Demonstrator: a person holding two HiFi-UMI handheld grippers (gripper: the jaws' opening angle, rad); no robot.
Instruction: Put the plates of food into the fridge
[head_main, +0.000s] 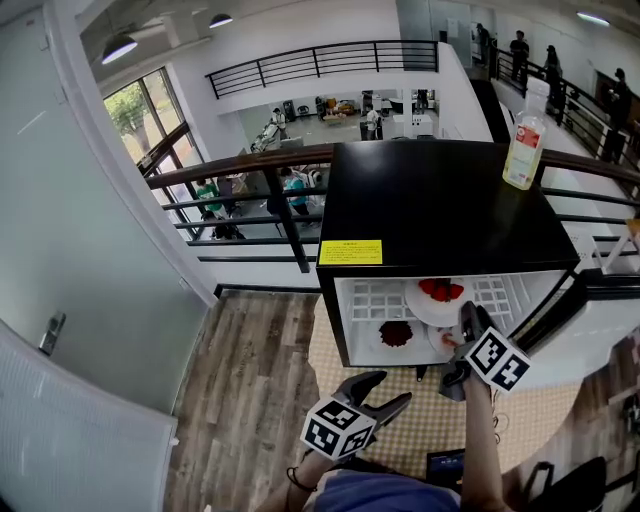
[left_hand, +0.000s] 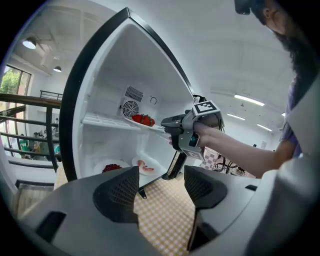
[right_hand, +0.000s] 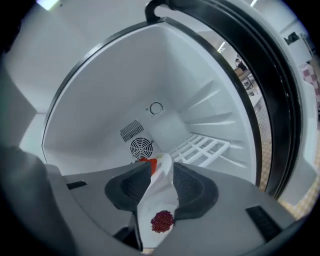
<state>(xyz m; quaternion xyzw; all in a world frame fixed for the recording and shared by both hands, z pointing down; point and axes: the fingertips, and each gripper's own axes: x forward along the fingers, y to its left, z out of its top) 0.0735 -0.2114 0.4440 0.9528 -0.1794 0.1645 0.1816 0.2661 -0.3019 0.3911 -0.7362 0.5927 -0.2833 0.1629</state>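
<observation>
Both jaws of the right gripper (right_hand: 161, 174) stand apart and have let go. The white rim of the strawberry plate (left_hand: 143, 122) runs edge-on between the pads, with a slack gap at the pad on the right of the right gripper view. From the jaws the plate stretches straight ahead into the fridge (head_main: 440, 200), toward the fan grille at the centre of that view. It rests on the upper wire shelf (right_hand: 200, 150), so the way clear is probably straight back along the rim line, out through the opening.

Lower in the frame, on the fridge floor, sit a plate of dark berries (head_main: 397, 334) and beside it a plate with pink food (left_hand: 145, 165). All three plates appear to be inside already.

Below the opening in the head view, over the checked mat, the left gripper (left_hand: 161, 181) hangs unclenched with nothing between its jaws, well apart from the plates. What looks like the open door (head_main: 548, 308) lies at the right of the head view, nearer the right gripper than the left.
</observation>
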